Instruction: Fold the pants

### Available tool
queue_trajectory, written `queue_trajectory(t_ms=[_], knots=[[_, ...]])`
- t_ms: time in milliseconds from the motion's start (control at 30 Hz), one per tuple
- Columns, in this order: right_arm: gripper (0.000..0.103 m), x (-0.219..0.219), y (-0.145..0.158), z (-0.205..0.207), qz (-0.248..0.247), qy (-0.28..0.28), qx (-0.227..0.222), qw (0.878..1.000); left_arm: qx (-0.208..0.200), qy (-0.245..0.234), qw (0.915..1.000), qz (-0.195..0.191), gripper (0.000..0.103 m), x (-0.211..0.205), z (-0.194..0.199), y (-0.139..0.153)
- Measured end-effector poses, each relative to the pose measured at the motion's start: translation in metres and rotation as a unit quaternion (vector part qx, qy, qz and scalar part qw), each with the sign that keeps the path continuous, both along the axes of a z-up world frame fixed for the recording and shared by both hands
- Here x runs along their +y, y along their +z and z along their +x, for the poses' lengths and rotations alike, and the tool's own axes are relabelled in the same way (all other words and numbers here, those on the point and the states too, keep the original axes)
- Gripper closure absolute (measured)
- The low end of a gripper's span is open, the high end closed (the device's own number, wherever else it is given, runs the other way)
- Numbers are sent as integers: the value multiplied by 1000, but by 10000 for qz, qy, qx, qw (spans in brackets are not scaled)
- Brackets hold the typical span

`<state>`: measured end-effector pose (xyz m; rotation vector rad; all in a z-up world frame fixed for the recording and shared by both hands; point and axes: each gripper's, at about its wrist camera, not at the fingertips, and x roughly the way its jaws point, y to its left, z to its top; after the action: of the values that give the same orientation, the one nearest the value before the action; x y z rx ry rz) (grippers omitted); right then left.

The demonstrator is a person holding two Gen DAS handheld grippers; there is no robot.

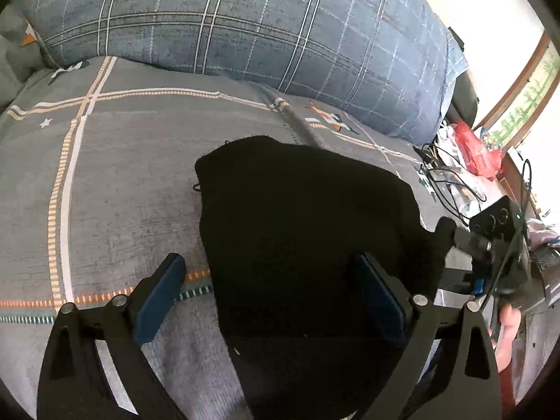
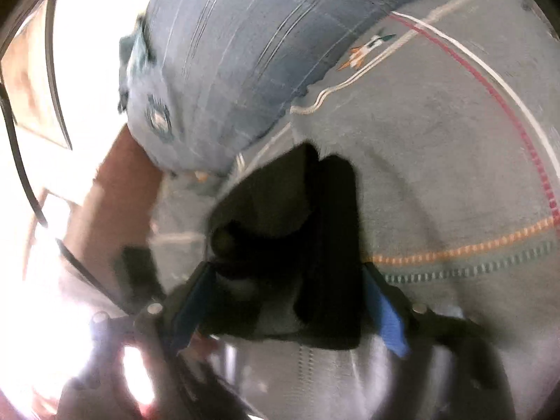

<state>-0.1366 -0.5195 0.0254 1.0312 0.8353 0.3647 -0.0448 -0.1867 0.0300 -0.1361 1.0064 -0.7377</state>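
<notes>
The black pants lie folded into a compact bundle on the grey bed cover. My left gripper is open above the bundle's near left edge, its blue pads wide apart, one over the cover and one over the pants. My right gripper shows at the bundle's right edge in the left wrist view. In the blurred right wrist view the right gripper is open with its blue pads either side of the black pants.
A blue plaid duvet is heaped along the far side of the bed, and it also shows in the right wrist view. A cluttered side surface with cables and a red bag stands at the right.
</notes>
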Motion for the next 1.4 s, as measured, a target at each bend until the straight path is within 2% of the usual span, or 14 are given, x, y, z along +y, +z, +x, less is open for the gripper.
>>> queue_trajectory(t_ms=[200, 300, 400, 433, 500, 600, 700, 733, 800, 933, 1067, 1167, 1333, 1400], knots=[[16, 11, 8, 26, -562, 369, 99, 9977, -118, -26, 9998, 172, 1, -9, -2, 1], [15, -5, -1, 24, 162, 192, 47, 9997, -87, -109, 9999, 75, 1, -4, -1, 0], [15, -25, -15, 17, 1127, -245, -76, 9933, -160, -132, 9998, 19, 1, -3, -1, -2], [15, -27, -16, 18, 1217, -266, -66, 9922, -189, -118, 9997, 42, 0, -5, -2, -2], [15, -19, -11, 21, 861, -116, -73, 9962, -241, -80, 9996, 104, 0, -8, -3, -2], [15, 10, 4, 24, -378, 323, -60, 9987, -298, -69, 9993, 192, 0, -11, -4, -3], [21, 48, 18, 22, -1819, 831, -186, 9796, -283, -32, 9993, 254, 0, -12, -4, -3], [25, 52, 19, 21, -2016, 914, -199, 9750, -294, -26, 9992, 280, 0, -13, -5, -3], [32, 55, 18, 23, -2072, 893, -231, 9739, -367, -14, 9987, 357, 0, -17, -5, -4], [51, 40, 6, 23, -1513, 508, -239, 9869, -415, 83, 9982, 416, 0, -20, -5, -5], [60, 49, 16, 15, -2004, 465, -383, 9779, -378, 159, 9983, 402, 0, -19, -6, -3], [65, 57, 34, 7, -2184, 454, -559, 9732, -446, 205, 9983, 318, 11, -14, -11, 2], [66, 69, 57, -2, -2378, 448, -700, 9677, -594, 303, 9974, 286, 36, -4, -15, 17], [66, 75, 67, -3, -2440, 490, -805, 9652, -745, 330, 9962, 311, 40, 0, -18, 28]])
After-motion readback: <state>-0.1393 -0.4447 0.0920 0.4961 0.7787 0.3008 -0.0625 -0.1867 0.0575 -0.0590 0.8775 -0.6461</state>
